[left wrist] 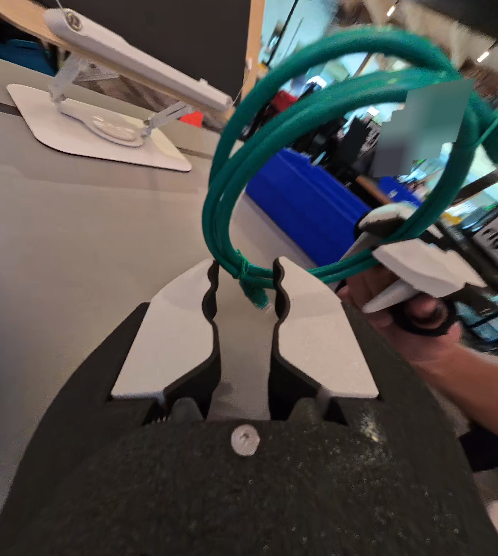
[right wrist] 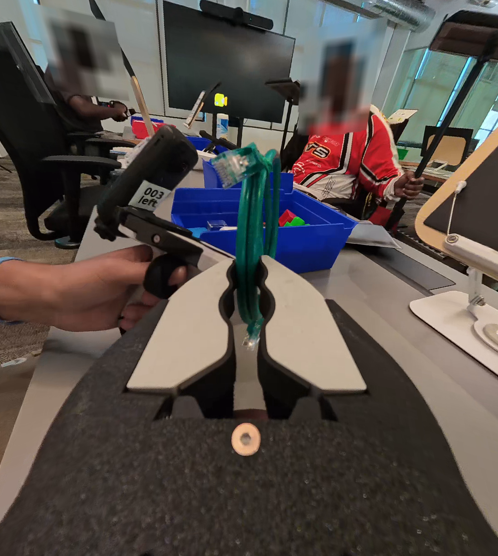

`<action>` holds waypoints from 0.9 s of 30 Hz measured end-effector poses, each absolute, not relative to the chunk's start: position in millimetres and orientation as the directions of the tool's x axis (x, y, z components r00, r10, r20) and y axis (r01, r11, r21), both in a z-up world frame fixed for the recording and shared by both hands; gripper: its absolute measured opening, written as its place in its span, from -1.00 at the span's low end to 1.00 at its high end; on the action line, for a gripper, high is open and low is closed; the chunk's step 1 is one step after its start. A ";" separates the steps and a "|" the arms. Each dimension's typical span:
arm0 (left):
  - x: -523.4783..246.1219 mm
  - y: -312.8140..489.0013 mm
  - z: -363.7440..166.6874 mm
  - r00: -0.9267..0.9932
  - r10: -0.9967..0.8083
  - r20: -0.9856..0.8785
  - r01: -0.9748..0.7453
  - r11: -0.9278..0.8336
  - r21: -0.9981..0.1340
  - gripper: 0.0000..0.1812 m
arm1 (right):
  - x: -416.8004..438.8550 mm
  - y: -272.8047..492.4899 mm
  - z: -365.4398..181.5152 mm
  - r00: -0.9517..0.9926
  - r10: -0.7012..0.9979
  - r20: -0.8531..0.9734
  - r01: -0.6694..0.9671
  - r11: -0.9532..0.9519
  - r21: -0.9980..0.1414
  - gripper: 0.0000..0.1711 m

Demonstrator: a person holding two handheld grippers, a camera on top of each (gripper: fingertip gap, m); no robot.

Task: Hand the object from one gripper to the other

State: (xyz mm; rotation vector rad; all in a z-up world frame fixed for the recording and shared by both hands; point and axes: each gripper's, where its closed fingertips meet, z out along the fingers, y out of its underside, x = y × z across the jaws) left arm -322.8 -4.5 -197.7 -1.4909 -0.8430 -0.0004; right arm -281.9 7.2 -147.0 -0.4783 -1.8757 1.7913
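A coiled green network cable hangs in the air above the grey table. My right gripper is shut on the coil, with one clear plug hanging between its fingers and another at the top. In the left wrist view it comes in from the right, held by a hand. My left gripper is open, and the tied lower part of the coil lies between its fingertips. In the right wrist view the left gripper's body is on the left, its fingertips hidden behind my right finger.
A blue bin with small coloured items stands on the table just behind the cable, also in the left wrist view. A white stand on a flat base sits to one side. People sit beyond the table; a black chair is on the left. Tip to tip, the grippers are about 7 cm apart.
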 end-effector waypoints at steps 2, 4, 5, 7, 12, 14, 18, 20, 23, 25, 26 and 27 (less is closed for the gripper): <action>-321.5 -4.3 -193.8 0.711 0.402 0.577 0.548 0.197 -0.813 -0.63 | -282.4 9.7 -145.6 -0.812 0.576 0.098 -0.083 0.052 -0.995 -0.87; -323.3 -7.1 -196.0 0.676 0.352 0.647 0.603 0.241 -0.760 -0.82 | -283.8 12.9 -143.8 -0.818 0.573 0.058 -0.059 0.017 -0.998 -0.87; -323.9 -8.2 -193.8 0.659 0.313 0.684 0.625 0.279 -0.729 -0.84 | -283.6 12.5 -144.3 -0.829 0.558 0.035 -0.042 0.000 -0.999 -0.87; -326.1 -10.5 -192.1 0.628 0.268 0.730 0.655 0.324 -0.682 -0.85 | -282.4 10.2 -147.8 -0.853 0.522 -0.013 -0.002 -0.028 -1.000 -0.87; -333.7 -20.9 -194.5 0.655 0.403 0.639 0.586 0.262 -0.767 -0.87 | -281.1 2.9 -169.0 -0.895 0.440 -0.080 0.093 0.008 -0.996 -0.86; -337.5 -29.1 -192.7 0.666 0.476 0.574 0.541 0.221 -0.811 -0.87 | -288.2 6.9 -178.6 -0.885 0.459 -0.071 0.109 0.056 -0.992 -0.80; -347.6 -49.8 -190.8 0.665 0.630 0.402 0.427 0.121 -0.896 -0.87 | -301.2 23.5 -205.2 -0.884 0.462 -0.074 0.185 0.200 -0.962 -0.41; -351.7 -58.7 -190.7 0.660 0.712 0.238 0.339 0.001 -0.941 -0.88 | -301.6 37.0 -223.0 -0.894 0.436 -0.106 0.262 0.314 -0.913 -0.33; -348.4 -55.1 -181.3 0.664 0.746 -0.036 0.175 -0.202 -0.964 -0.87 | -310.1 61.2 -212.6 -0.876 0.479 -0.061 0.254 0.349 -0.902 -0.32; -339.5 -43.6 -171.9 0.685 0.727 -0.033 0.164 -0.197 -0.967 -0.87 | -304.4 69.0 -201.9 -0.885 0.465 -0.030 0.226 0.373 -0.900 -0.28; -336.9 -39.8 -169.8 0.687 0.726 -0.034 0.163 -0.200 -0.966 -0.87 | -294.0 68.5 -198.8 -0.907 0.420 -0.041 0.222 0.392 -0.893 -0.28; -335.3 -37.1 -169.8 0.685 0.726 -0.053 0.155 -0.216 -0.964 -0.87 | -280.3 66.1 -195.3 -0.931 0.357 -0.072 0.223 0.403 -0.887 -0.32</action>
